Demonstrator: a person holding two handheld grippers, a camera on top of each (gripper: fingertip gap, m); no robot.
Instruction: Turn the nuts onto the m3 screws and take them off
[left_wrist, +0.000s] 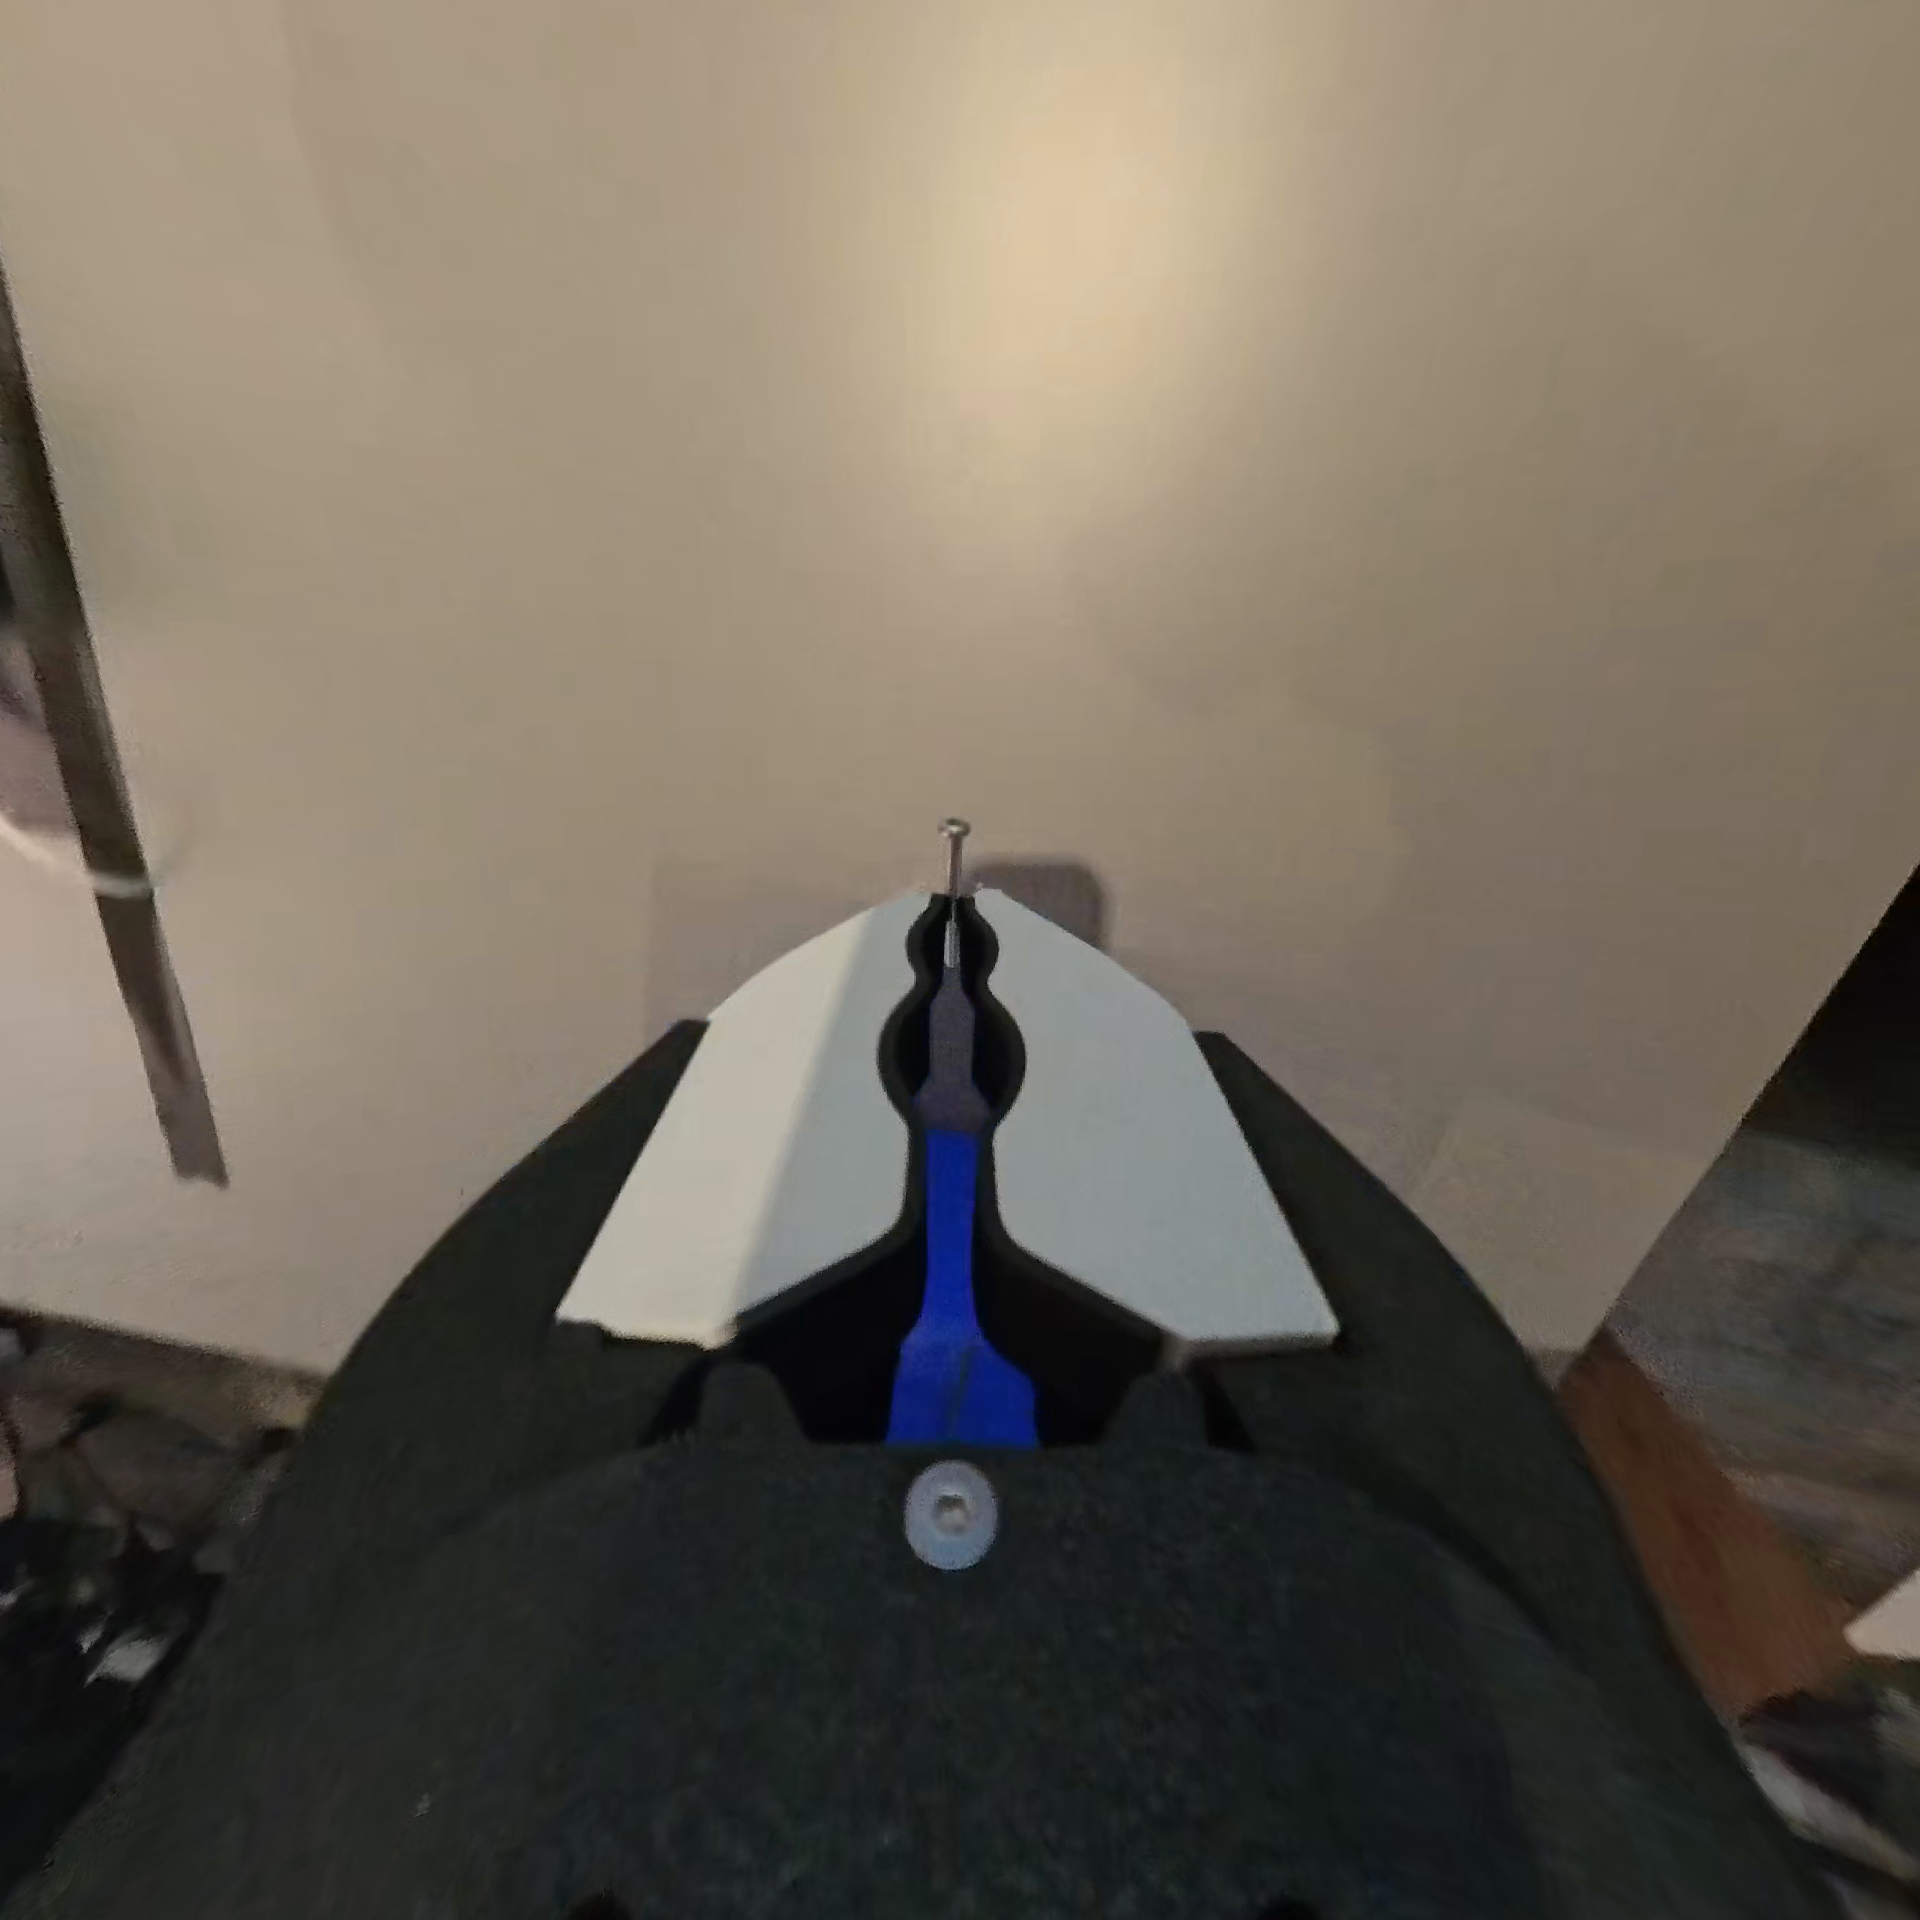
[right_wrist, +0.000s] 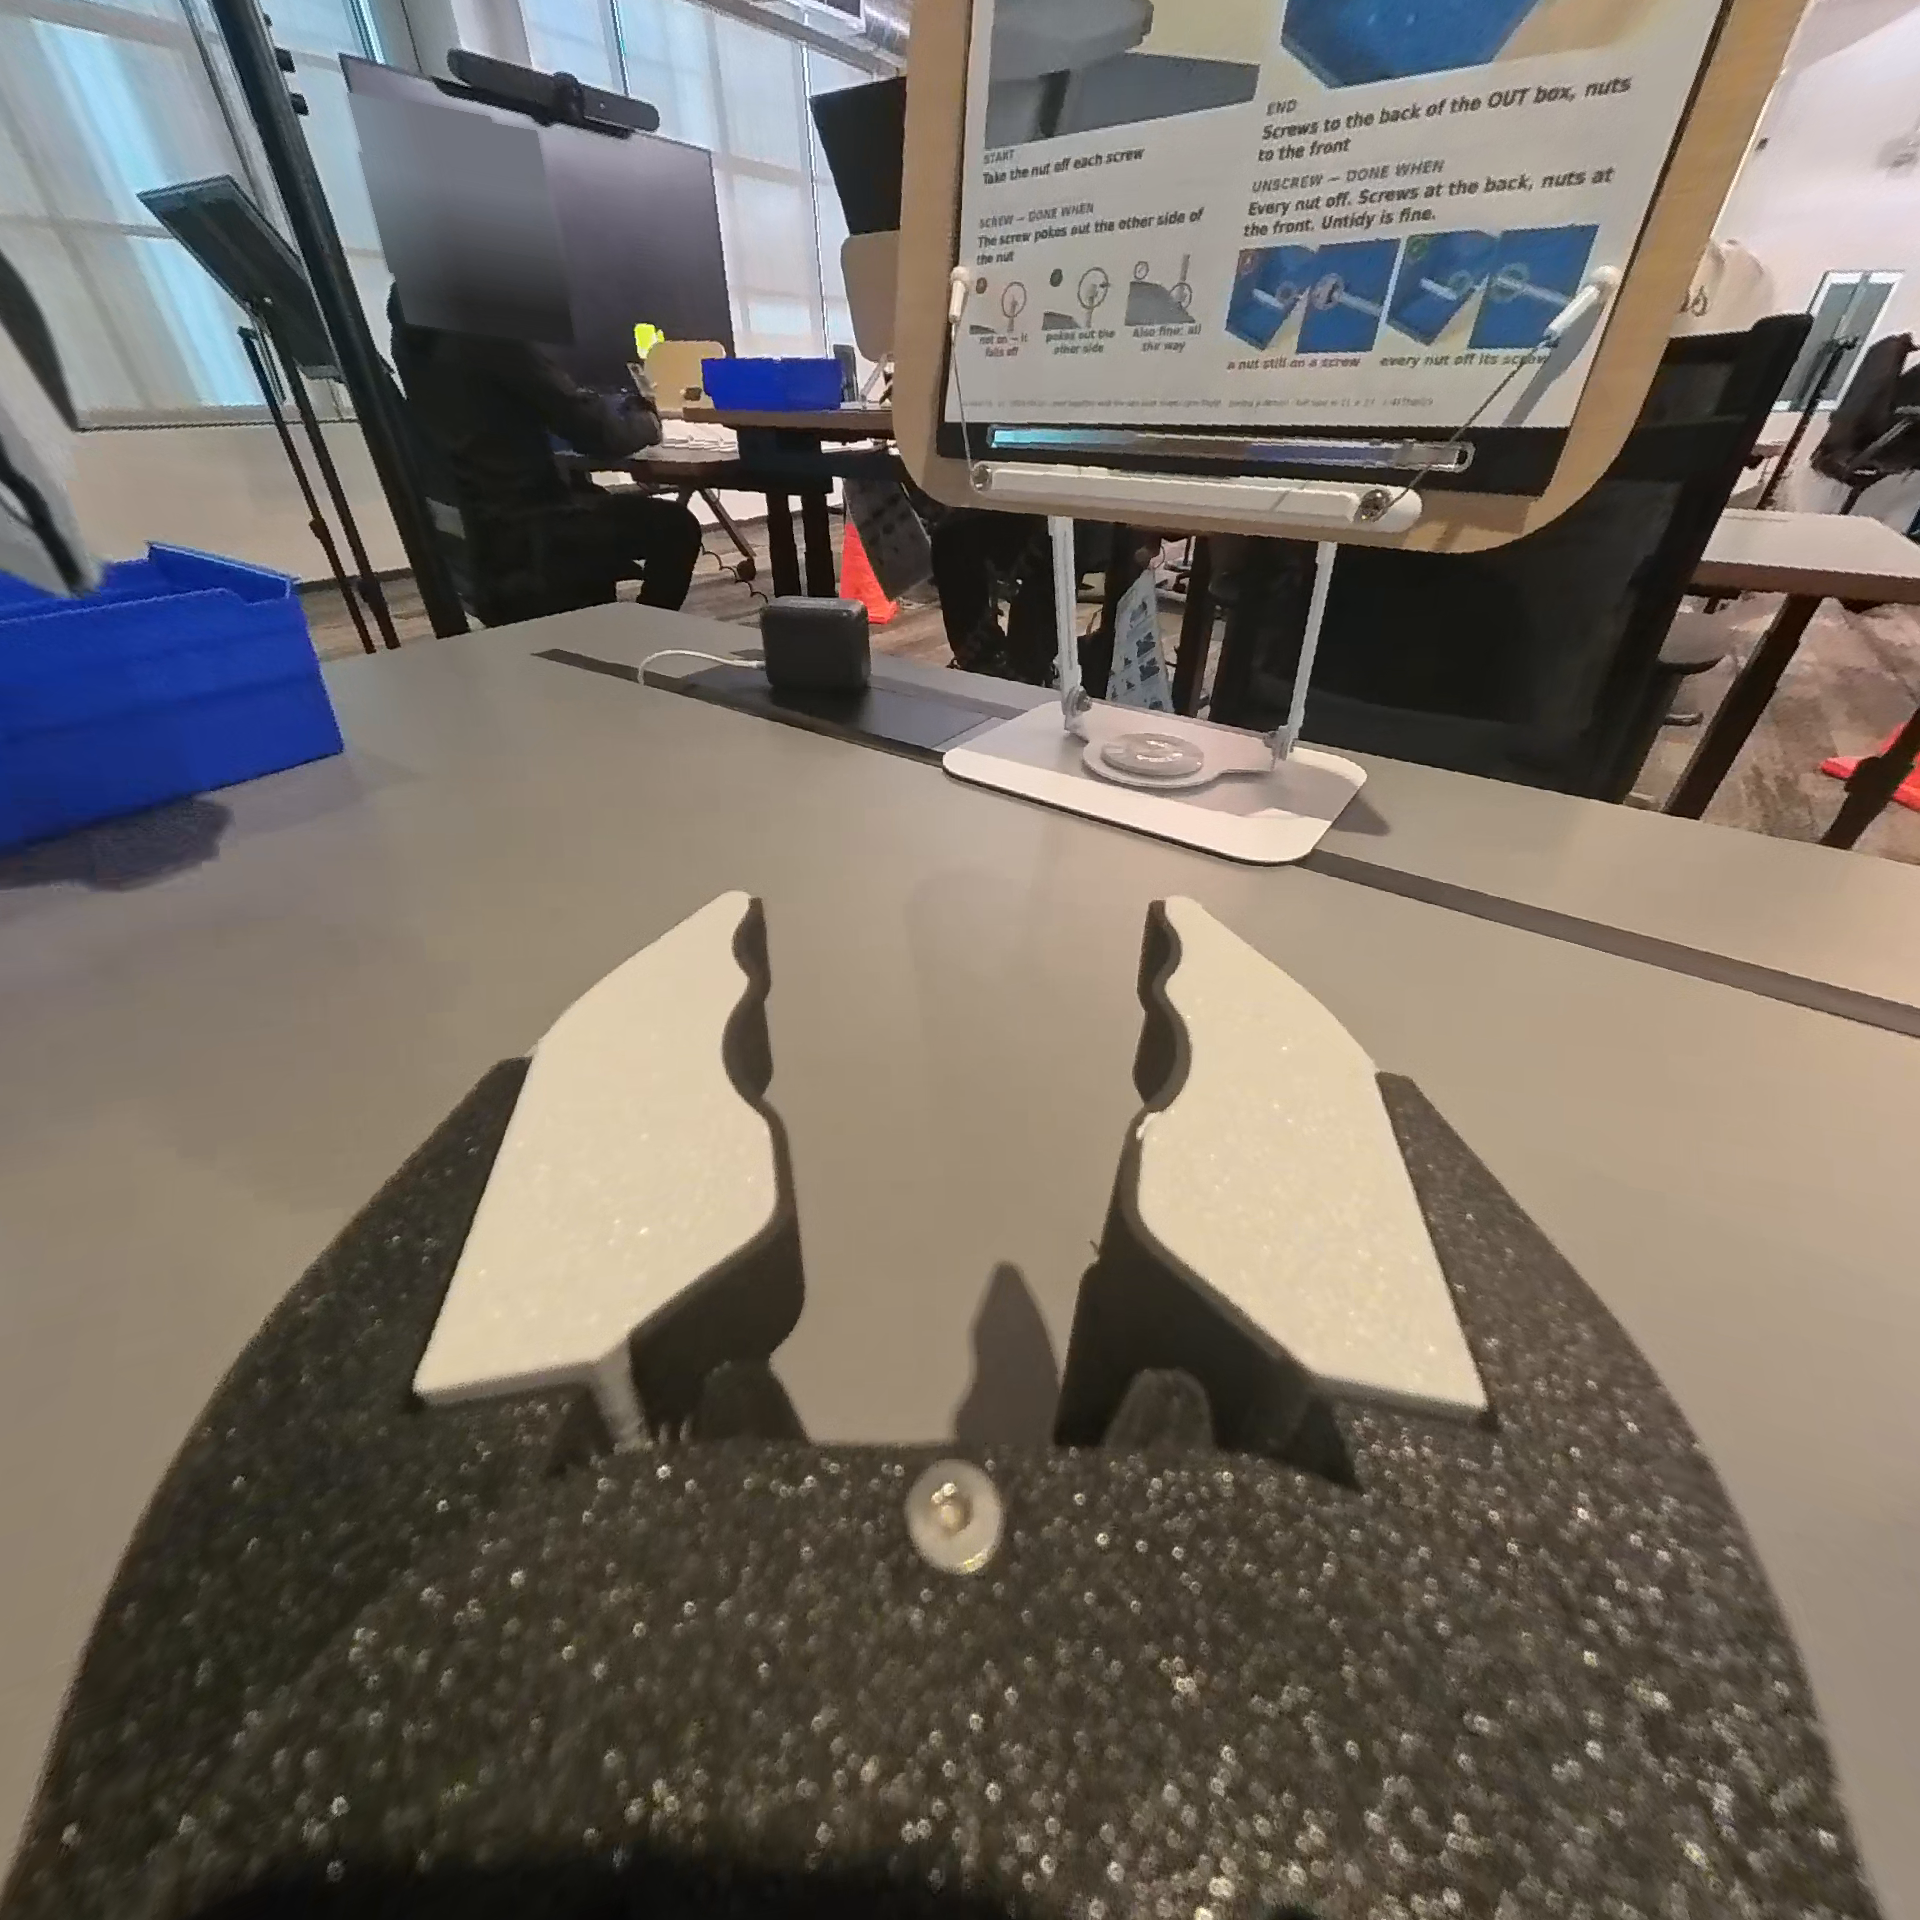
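Left gripper (left_wrist: 952, 902): jaws clenched on a screw (left_wrist: 952, 857), head pointing away.
Right gripper (right_wrist: 954, 920): jaws released, empty, above grey bench (right_wrist: 520, 831).

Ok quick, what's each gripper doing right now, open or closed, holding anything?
Left gripper: closed on a small screw, head sticking out past the fingertips.
Right gripper: open, empty, over the grey table.

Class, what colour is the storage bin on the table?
Blue; the storage bin shows best in the right wrist view, at far left.
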